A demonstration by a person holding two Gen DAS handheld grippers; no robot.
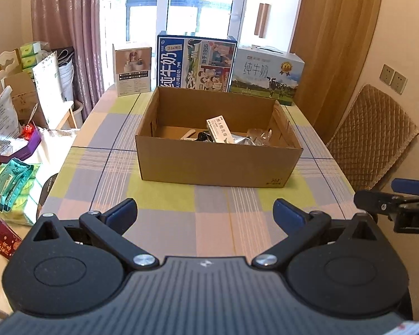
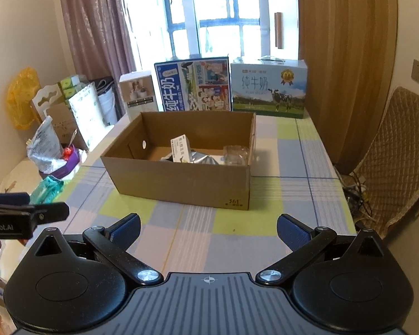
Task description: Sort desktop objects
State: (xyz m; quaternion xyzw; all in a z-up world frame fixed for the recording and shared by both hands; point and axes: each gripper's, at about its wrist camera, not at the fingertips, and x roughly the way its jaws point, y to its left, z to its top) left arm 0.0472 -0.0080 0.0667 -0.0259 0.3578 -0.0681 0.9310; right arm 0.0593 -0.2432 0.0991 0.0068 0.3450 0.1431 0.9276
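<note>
Both tools were held low over the near end of the checked pastel tablecloth (image 1: 209, 223), side by side. The left gripper (image 1: 205, 213) had its blue-padded jaws spread wide with nothing between them, and the right gripper (image 2: 208, 230) stood released and empty too.

Straight ahead of both sets of jaws, well apart from them, sat the open brown cardboard box (image 1: 218, 164). Inside it lay the sorted things: a small white printed carton (image 1: 219, 129) tilted against a crumpled silver foil pouch (image 2: 201, 157), some clear crinkled plastic packaging (image 2: 234, 155) toward the right wall, and something dark and small beside the carton that was too hidden to name.

By the look of them, these would be light. The carton seemed stiff enough to pinch across its narrow faces; the foil and clear plastic would likely be slippery and yielding, better taken at a fold or edge.

No loose object showed on the cloth between the jaws and the box, so the sorting looked close to done. That stretch gave open room. Beyond the box, two upright milk cartons (image 1: 195, 61) and a small white product box (image 1: 132, 68) closed off the far end, and the table edges ran close on either side.
</note>
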